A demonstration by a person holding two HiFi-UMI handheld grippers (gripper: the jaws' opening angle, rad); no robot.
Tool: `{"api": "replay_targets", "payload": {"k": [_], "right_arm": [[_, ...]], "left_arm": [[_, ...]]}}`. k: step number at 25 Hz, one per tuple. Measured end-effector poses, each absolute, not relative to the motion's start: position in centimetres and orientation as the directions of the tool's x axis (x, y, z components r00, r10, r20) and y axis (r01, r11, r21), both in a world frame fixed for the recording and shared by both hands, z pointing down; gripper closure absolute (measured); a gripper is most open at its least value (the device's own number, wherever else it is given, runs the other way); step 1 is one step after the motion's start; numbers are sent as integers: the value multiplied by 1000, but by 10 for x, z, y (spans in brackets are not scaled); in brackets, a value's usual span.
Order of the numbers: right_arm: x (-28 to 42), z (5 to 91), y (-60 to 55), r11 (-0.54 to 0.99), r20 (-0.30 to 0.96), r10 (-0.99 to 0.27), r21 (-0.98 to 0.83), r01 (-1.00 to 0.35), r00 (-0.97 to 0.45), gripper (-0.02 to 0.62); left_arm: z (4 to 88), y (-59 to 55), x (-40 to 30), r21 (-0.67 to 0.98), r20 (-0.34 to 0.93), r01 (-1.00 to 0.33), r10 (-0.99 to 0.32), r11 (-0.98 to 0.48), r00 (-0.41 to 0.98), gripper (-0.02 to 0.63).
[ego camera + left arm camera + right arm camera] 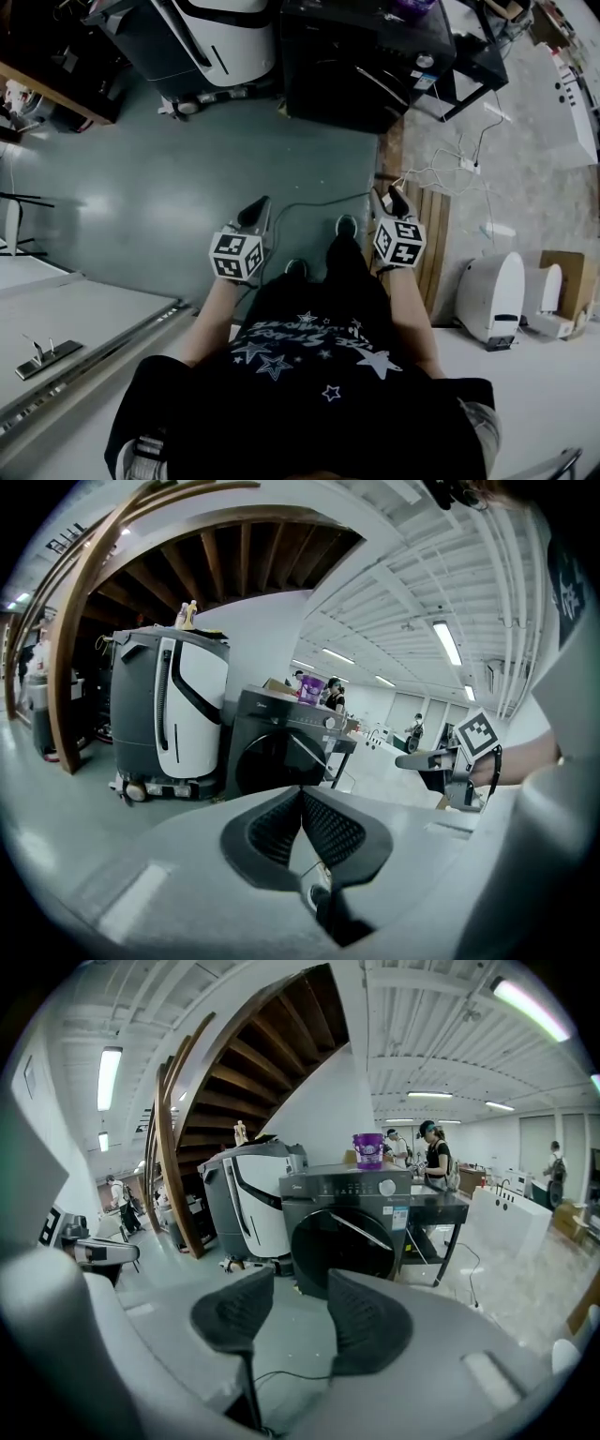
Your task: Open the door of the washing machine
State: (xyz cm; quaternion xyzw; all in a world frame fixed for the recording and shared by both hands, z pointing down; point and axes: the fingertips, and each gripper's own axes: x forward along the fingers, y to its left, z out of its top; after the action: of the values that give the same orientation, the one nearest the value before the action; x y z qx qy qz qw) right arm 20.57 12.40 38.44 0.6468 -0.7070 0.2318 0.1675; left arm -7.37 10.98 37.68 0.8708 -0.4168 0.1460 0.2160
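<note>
Student: Clearance ahead; jaw state?

Tutor: Open grey floor (234, 159) separates both grippers from washing machine (349, 1186), well apart; door (342, 1241) shut; left gripper (302, 794) jaws together, empty; right gripper (300, 1283) jaws apart, empty; cable (292, 1372) crosses floor; panel lettering too small to read.

Both forearms (214, 314) reached out ahead of the body. The left claw (255, 214), tipped forward and slightly down, had its jaws closed together. The right claw (392, 202), angled likewise, held its jaws apart with nothing between.
</note>
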Motion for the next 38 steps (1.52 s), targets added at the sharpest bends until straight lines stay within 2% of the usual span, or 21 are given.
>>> {"api": "replay_targets", "payload": {"k": [5,9,14,23,29,38], "right_arm": [[240,407,85,34,551,-827,-145,-989,-109,410],[285,428,31,48,563,-816,-164,-985,-133,410],[343,449,-36,54,581,-792,-239,-970,-187,410],[408,494,-113,73,632,-741,-263,-962,-229,410],[436,524,-153,116,666,-705,-232,-966,-245,410],[464,563,-210,193,694,-678,-148,-970,-241,410]], "left_arm": [[397,83,-51,244,483,-799,-646,-549,592,594],[408,41,-14,203,524,-801,-629,-563,575,594],[418,-18,33,186,574,-837,-635,-514,517,594],[440,-82,104,173,647,-858,-600,-484,470,594],[457,-116,143,188,666,-856,-578,-482,472,594],[485,-154,164,169,666,-899,-626,-403,406,594]]}}
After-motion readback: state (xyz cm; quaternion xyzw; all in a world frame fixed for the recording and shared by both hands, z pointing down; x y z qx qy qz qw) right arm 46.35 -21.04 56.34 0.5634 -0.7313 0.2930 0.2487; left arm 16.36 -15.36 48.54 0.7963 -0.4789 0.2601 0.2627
